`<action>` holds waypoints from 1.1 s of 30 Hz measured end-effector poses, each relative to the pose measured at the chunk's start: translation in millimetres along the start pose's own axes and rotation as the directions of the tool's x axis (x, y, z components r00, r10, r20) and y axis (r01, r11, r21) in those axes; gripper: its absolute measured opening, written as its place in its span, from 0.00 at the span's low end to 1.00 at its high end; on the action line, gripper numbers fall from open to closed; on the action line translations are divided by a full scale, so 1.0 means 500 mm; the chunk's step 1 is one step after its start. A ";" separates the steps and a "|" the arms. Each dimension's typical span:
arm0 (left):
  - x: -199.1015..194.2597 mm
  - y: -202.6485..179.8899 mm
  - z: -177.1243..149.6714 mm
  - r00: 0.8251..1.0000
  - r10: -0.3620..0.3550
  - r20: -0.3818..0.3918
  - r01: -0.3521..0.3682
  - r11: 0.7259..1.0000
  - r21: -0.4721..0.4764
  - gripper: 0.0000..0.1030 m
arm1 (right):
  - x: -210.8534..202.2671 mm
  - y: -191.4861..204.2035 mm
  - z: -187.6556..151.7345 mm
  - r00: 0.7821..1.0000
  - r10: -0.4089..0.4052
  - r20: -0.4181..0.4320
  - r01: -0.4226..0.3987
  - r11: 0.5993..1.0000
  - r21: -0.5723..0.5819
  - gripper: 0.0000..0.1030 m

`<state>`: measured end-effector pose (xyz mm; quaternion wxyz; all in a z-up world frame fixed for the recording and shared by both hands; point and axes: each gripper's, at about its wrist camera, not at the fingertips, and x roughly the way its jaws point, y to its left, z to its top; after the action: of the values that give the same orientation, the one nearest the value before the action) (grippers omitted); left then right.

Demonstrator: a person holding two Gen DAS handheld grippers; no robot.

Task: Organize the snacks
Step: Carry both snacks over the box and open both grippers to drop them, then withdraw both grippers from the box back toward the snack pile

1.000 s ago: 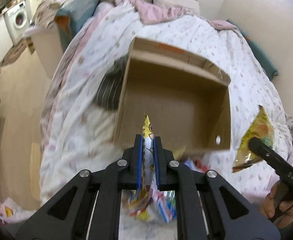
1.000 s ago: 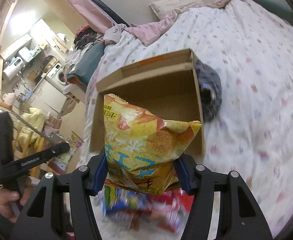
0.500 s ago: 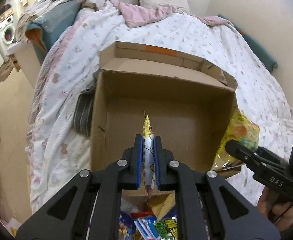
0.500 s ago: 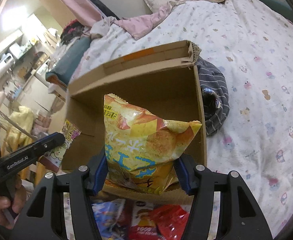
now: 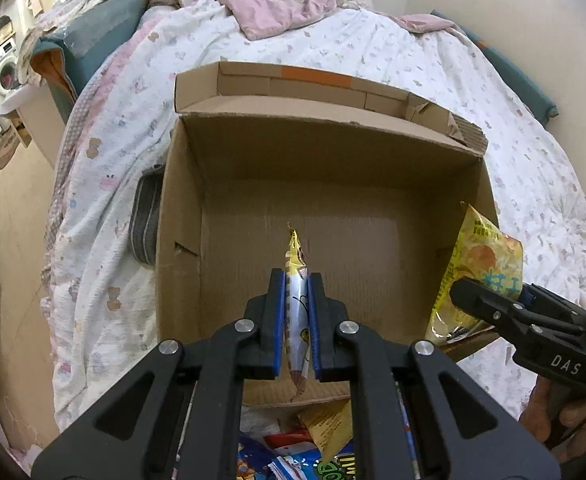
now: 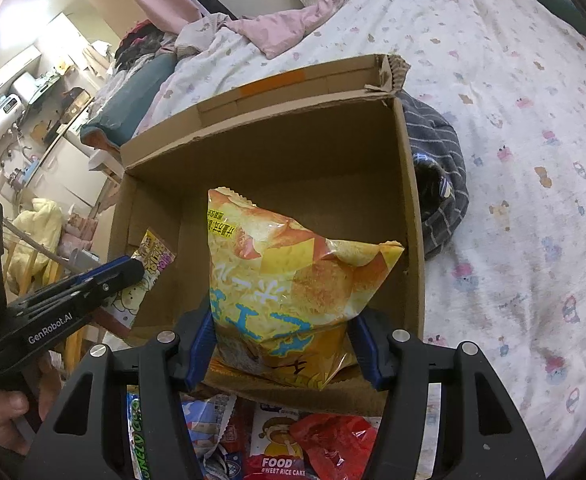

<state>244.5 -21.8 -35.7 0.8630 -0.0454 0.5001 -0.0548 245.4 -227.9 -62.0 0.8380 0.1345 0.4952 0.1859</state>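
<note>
Over the cardboard box, filling mid-frame and bare inside, the left gripper pinches a slim packet and the right gripper clamps a yellow chip bag, while loose snacks wait along the bottom edge — nothing boxed yet.

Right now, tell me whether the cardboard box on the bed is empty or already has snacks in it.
Empty. The cardboard box shows a bare floor in both views; the chip bag and small packet are in the grippers, not resting inside.
</note>
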 end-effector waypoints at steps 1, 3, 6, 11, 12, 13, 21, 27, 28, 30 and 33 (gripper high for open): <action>0.001 -0.003 -0.001 1.000 0.001 -0.003 -0.001 1.000 0.004 0.08 | 0.001 -0.001 0.001 1.000 0.001 -0.001 -0.001 1.000 0.002 0.60; 0.003 -0.007 -0.002 1.000 0.007 -0.006 -0.007 1.000 0.016 0.08 | 0.001 -0.003 0.000 1.000 0.000 0.000 0.000 1.000 0.002 0.61; 0.001 -0.010 -0.004 1.000 0.008 -0.003 -0.008 1.000 0.017 0.08 | 0.003 -0.007 0.001 1.000 0.005 -0.003 -0.005 1.000 0.013 0.61; 0.000 -0.007 -0.003 1.000 0.010 -0.001 -0.010 1.000 0.014 0.08 | 0.003 -0.010 0.001 1.000 0.010 0.000 -0.010 1.000 0.023 0.61; -0.001 -0.006 -0.003 1.000 0.010 -0.001 -0.010 1.000 0.013 0.08 | 0.003 -0.009 0.002 1.000 0.011 0.001 -0.011 1.000 0.022 0.61; -0.001 -0.006 -0.003 1.000 0.009 -0.001 -0.009 1.000 0.012 0.09 | 0.003 -0.009 0.003 1.000 0.011 0.002 -0.011 1.000 0.021 0.61; -0.002 -0.007 -0.006 1.000 0.006 -0.011 -0.006 1.000 0.011 0.31 | -0.001 -0.009 0.005 1.000 0.030 0.005 -0.030 0.999 0.023 0.62; -0.014 -0.014 -0.005 1.000 0.015 0.014 -0.015 1.000 0.019 0.70 | -0.006 -0.009 0.006 0.999 0.027 0.021 -0.027 0.999 0.025 0.83; -0.017 -0.013 -0.004 1.000 0.010 0.016 -0.010 1.000 0.015 0.73 | -0.008 -0.009 0.008 0.999 0.022 0.025 -0.023 0.999 0.026 0.90; -0.020 -0.010 -0.003 1.000 -0.002 0.024 0.001 1.000 0.010 0.74 | -0.012 -0.012 0.010 0.999 0.026 0.034 -0.028 0.999 0.040 0.92; -0.021 -0.006 -0.002 1.000 0.014 0.028 -0.014 1.000 0.002 0.74 | -0.014 -0.016 0.012 0.999 0.038 0.032 -0.040 0.998 0.051 0.92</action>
<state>238.0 -23.5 -26.8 0.8703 -0.0418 0.4883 -0.0486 249.2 -238.4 -56.9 0.8380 0.1687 0.4839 0.1873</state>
